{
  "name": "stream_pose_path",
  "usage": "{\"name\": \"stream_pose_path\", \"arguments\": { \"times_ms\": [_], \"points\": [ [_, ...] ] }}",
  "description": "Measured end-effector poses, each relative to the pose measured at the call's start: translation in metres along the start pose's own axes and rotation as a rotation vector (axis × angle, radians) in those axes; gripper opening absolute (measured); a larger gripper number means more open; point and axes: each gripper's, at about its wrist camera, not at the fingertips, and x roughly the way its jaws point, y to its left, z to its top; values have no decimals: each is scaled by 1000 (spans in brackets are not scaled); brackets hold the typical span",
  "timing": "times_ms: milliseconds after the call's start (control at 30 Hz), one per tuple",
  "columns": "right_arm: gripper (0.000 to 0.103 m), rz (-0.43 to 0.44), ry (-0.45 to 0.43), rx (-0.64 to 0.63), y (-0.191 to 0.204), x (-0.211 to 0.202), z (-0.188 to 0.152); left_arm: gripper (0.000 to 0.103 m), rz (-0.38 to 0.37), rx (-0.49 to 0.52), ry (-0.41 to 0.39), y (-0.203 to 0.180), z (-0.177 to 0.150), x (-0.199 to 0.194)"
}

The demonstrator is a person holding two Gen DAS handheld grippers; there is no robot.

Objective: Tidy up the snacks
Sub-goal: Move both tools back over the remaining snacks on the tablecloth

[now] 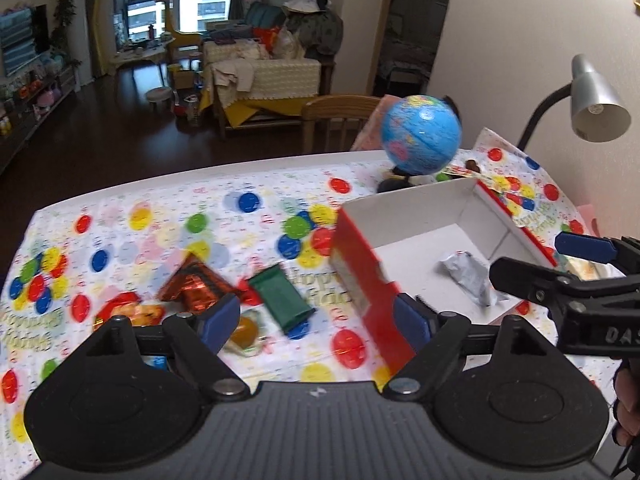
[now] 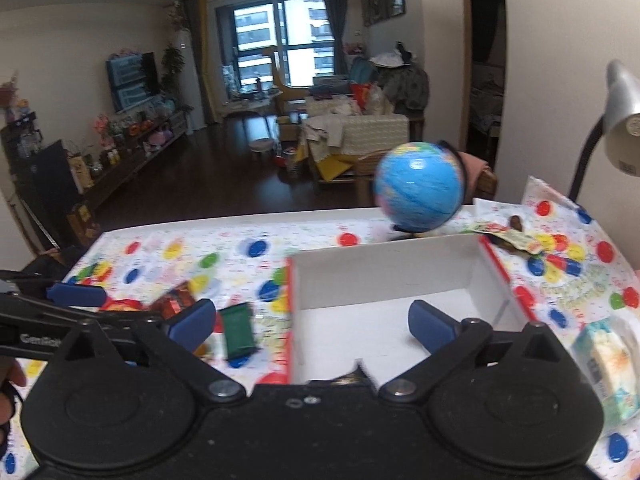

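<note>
A red box with a white inside (image 1: 420,208) (image 2: 384,264) stands on the table's right half. A silver snack packet (image 1: 470,276) lies in it. On the cloth to its left lie a green packet (image 1: 282,300) (image 2: 238,330), a red-orange foil packet (image 1: 196,280) (image 2: 176,302), a red packet (image 1: 120,306) and an amber sweet (image 1: 244,332). My left gripper (image 1: 316,322) is open and empty above the green packet and the box's left wall. My right gripper (image 2: 312,326) is open and empty over the box's near left corner; it also shows in the left wrist view (image 1: 540,260).
A blue globe (image 1: 420,134) (image 2: 418,188) stands behind the box. A grey desk lamp (image 1: 596,100) (image 2: 622,120) leans in at the right. A tissue pack (image 2: 604,360) lies right of the box. Small wrappers (image 2: 508,236) lie behind it. A wooden chair (image 1: 340,120) stands beyond the table.
</note>
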Motion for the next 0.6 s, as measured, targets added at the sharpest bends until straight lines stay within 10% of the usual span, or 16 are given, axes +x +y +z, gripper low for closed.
{"name": "stream_pose_path", "arguments": {
  "times_ms": [600],
  "points": [
    [103,70,48,-52,95,29,-19,84,109,-119,11,124,-36,-29]
  ]
}}
